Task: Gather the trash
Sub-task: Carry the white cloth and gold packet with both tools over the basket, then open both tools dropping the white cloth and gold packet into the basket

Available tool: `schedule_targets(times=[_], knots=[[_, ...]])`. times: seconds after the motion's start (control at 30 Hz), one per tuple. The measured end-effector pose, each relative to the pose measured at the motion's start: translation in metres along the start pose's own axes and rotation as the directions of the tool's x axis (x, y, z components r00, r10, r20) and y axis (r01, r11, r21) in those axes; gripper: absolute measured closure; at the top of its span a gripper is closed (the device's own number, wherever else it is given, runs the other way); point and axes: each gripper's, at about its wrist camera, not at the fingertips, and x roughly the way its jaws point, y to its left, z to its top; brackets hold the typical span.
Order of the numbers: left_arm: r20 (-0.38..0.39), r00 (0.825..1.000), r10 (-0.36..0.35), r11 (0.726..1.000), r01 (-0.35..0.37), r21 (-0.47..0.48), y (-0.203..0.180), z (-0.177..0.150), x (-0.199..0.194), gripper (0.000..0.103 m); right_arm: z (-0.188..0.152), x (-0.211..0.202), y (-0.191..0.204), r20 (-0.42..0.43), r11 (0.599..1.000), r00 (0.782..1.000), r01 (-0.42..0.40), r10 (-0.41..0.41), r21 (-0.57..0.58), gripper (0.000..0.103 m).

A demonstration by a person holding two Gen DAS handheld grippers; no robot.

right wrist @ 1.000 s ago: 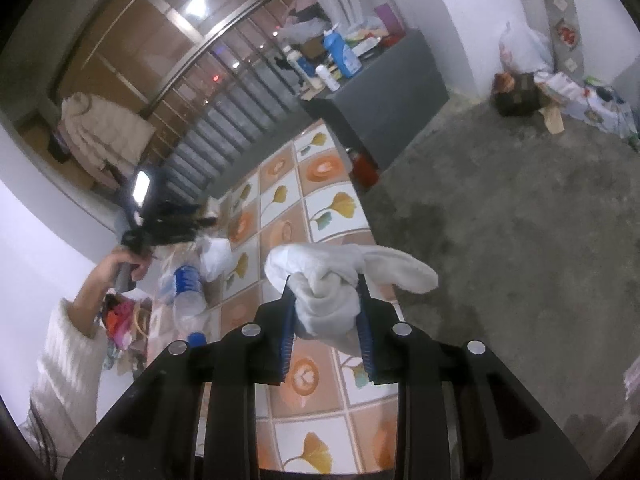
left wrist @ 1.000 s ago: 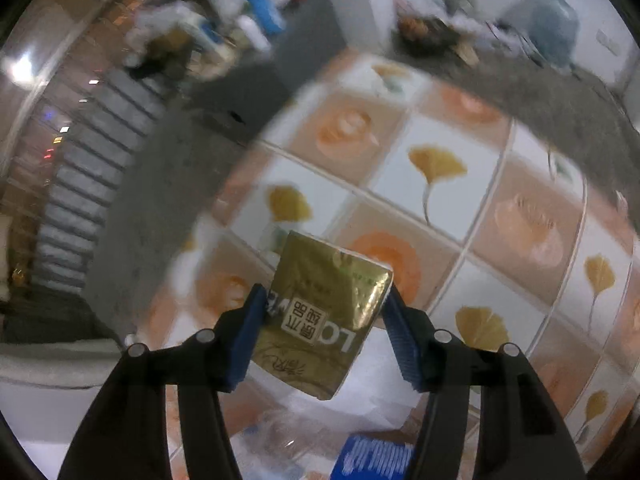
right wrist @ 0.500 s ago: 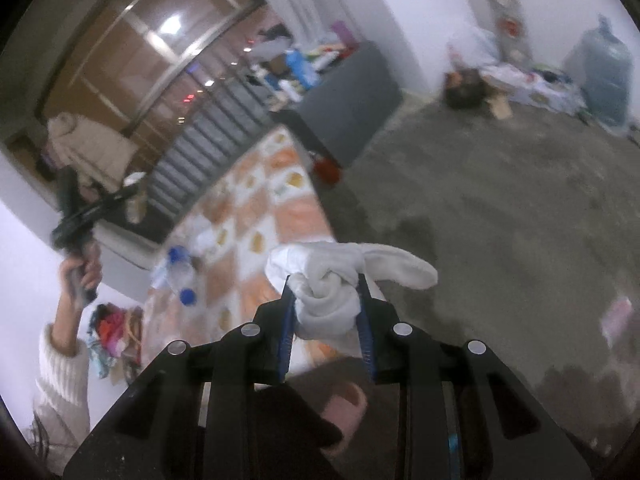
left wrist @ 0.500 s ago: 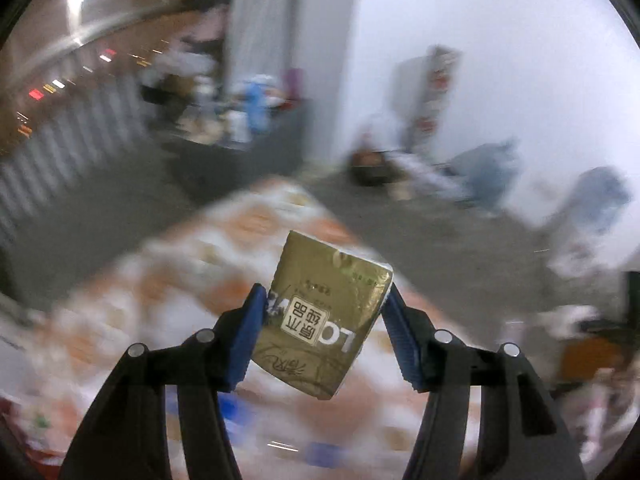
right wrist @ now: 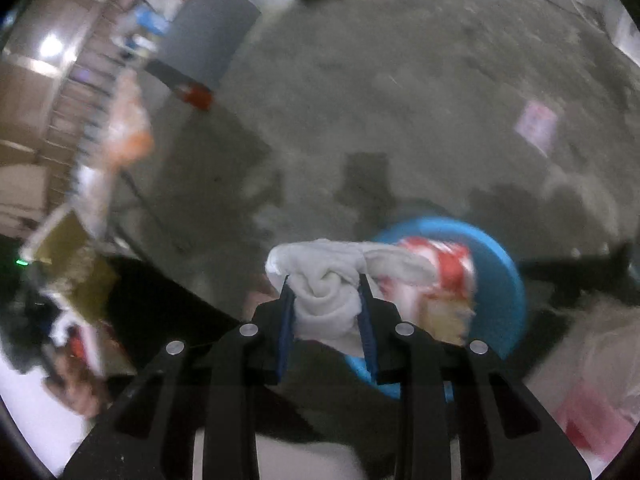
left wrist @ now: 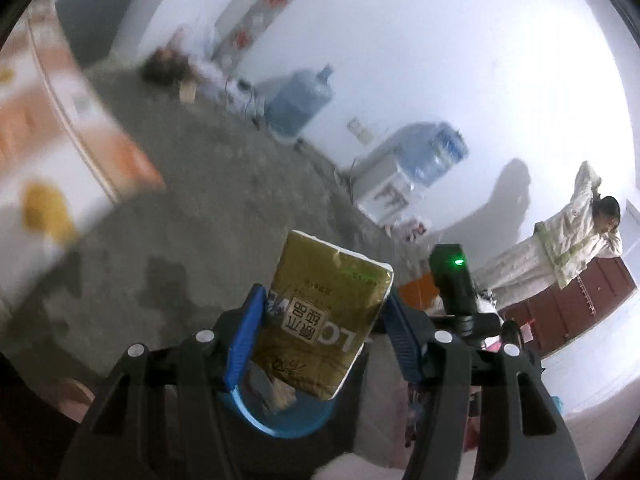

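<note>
My left gripper (left wrist: 324, 320) is shut on a gold tissue pack (left wrist: 324, 312) with white ends, held in the air above a blue bin (left wrist: 280, 420) whose rim shows just below the fingers. My right gripper (right wrist: 326, 300) is shut on a crumpled white tissue wad (right wrist: 328, 280), held over the near left edge of the same blue bin (right wrist: 500, 280), which stands on the floor with red and white wrappers (right wrist: 436, 276) inside. The gold pack also shows blurred at the left of the right wrist view (right wrist: 68, 256).
A grey concrete floor (right wrist: 400, 100) lies all around. The patterned tabletop (left wrist: 48, 140) is at the left. Blue water jugs (left wrist: 300, 100) and a dispenser (left wrist: 404, 172) stand by the white wall. A person in pale clothes (left wrist: 560, 240) stands at the right. A pink paper (right wrist: 536, 122) lies on the floor.
Both grippers swung away from the patterned table and down toward the floor. The blue bin has come into view under them. Each gripper keeps its hold.
</note>
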Motion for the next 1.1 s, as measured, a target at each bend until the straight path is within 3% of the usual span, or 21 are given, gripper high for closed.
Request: schedule_targets(times=[0.17,0.23,0.3,0.37,0.4,0.43,0.47,0.53,0.67,0.8,0.87,0.9,1.0,1.1], knots=[[-0.081,0.983,0.163,0.983,-0.155,0.098,-0.01,-0.012,0.05,0.045,-0.009,0.044,-0.043,-0.096,0.997,0.995,0.025,-0.018,0.066,0.073],[-0.096,0.981,0.169,0.982,-0.158,0.108,-0.011,-0.011,0.055,0.045,-0.009,0.067,-0.055,-0.131,0.996,0.991,0.05,-0.04,0.076,0.068],[-0.095,0.982,0.164,0.984,-0.155,0.092,-0.008,-0.008,0.059,0.045,-0.008,0.088,-0.06,-0.22,0.987,0.97,0.129,-0.105,0.099,0.066],[-0.095,0.984,0.149,0.987,-0.142,0.079,-0.007,-0.014,0.05,0.045,-0.007,0.103,-0.064,-0.3,0.984,0.952,0.11,-0.064,0.138,0.047],[-0.097,0.985,0.141,0.988,-0.134,0.073,-0.006,-0.014,0.054,0.045,-0.007,0.108,-0.066,-0.32,0.982,0.945,0.125,-0.073,0.143,0.032],[-0.105,0.985,0.136,0.989,-0.129,0.072,-0.005,-0.013,0.059,0.044,-0.006,0.11,-0.066,-0.329,0.978,0.938,0.162,-0.111,0.133,0.029],[-0.122,0.984,0.132,0.99,-0.124,0.073,-0.005,-0.013,0.064,0.044,-0.003,0.109,-0.067,-0.33,0.969,0.929,0.218,-0.17,0.112,0.029],[-0.153,0.979,0.131,0.989,-0.12,0.084,-0.008,-0.015,0.073,0.044,0.001,0.106,-0.072,-0.314,0.961,0.928,0.247,-0.199,0.121,0.023],[-0.231,0.965,0.123,0.989,-0.1,0.11,-0.016,-0.023,0.103,0.044,0.006,0.085,-0.086,-0.231,0.947,0.955,0.239,-0.188,0.214,0.023],[-0.332,0.935,0.126,0.986,-0.082,0.143,-0.028,-0.034,0.142,0.041,0.01,0.058,-0.098,-0.104,0.927,0.97,0.242,-0.221,0.286,0.023],[-0.374,0.918,0.127,0.985,-0.074,0.153,-0.033,-0.039,0.16,0.021,0.011,0.045,-0.102,-0.045,0.921,0.973,0.228,-0.226,0.315,0.023],[-0.397,0.907,0.142,0.983,-0.083,0.163,-0.037,-0.042,0.171,0.018,0.014,0.044,-0.101,-0.031,0.919,0.973,0.225,-0.227,0.323,0.023],[-0.415,0.887,0.203,0.969,-0.119,0.218,-0.045,-0.049,0.19,0.016,0.014,0.048,-0.1,-0.032,0.921,0.979,0.202,-0.203,0.334,0.021],[-0.399,0.883,0.247,0.953,-0.145,0.267,-0.051,-0.055,0.191,0.016,0.014,0.057,-0.098,-0.074,0.93,0.987,0.16,-0.143,0.332,0.021]])
